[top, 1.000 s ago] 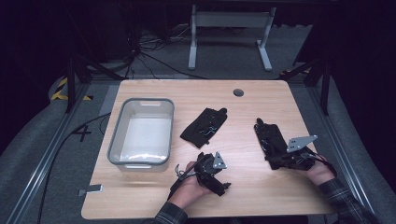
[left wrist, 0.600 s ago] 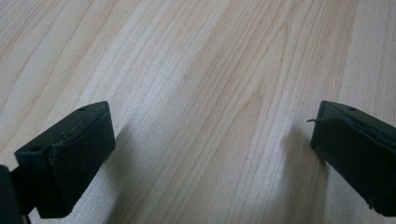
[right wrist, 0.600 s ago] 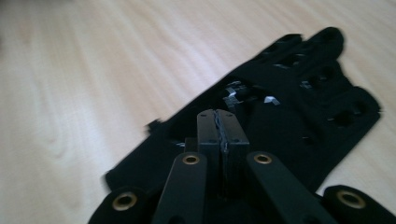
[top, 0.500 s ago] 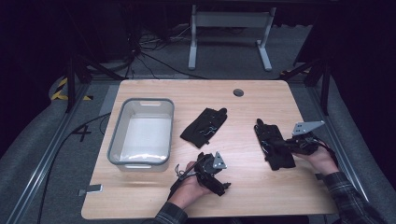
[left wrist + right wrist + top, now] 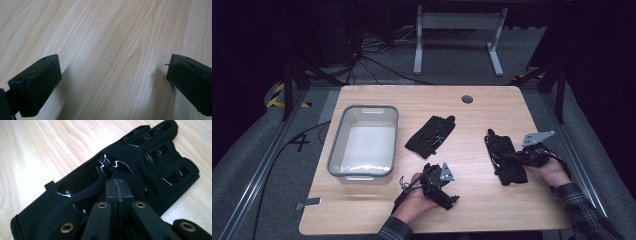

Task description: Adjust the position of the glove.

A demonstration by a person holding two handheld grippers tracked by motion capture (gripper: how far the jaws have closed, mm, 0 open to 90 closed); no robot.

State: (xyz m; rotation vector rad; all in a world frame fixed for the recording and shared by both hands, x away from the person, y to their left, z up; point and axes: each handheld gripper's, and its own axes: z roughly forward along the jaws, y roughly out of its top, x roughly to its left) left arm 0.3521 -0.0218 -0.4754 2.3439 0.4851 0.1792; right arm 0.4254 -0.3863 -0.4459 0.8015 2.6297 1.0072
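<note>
Jaws of my right gripper (image 5: pixel 117 188) are pressed together with nothing between them, tips over the palm of a black glove (image 5: pixel 105 185); contact I cannot tell. That glove lies on the table (image 5: pixel 492 210) well right of the grey bin (image 5: pixel 363 142). A second glove (image 5: pixel 430 136) lies just right of the bin. My left gripper (image 5: pixel 113 75), below that bin's right corner, stands wide over bare wood.

The high view looks forward and down over the whole tabletop (image 5: pixel 492 100). The right tool's camera sits close above the glove (image 5: pixel 105 182) at the tabletop's 3 o'clock (image 5: pixel 504 157), which both views share. The left one skims bare wood.
</note>
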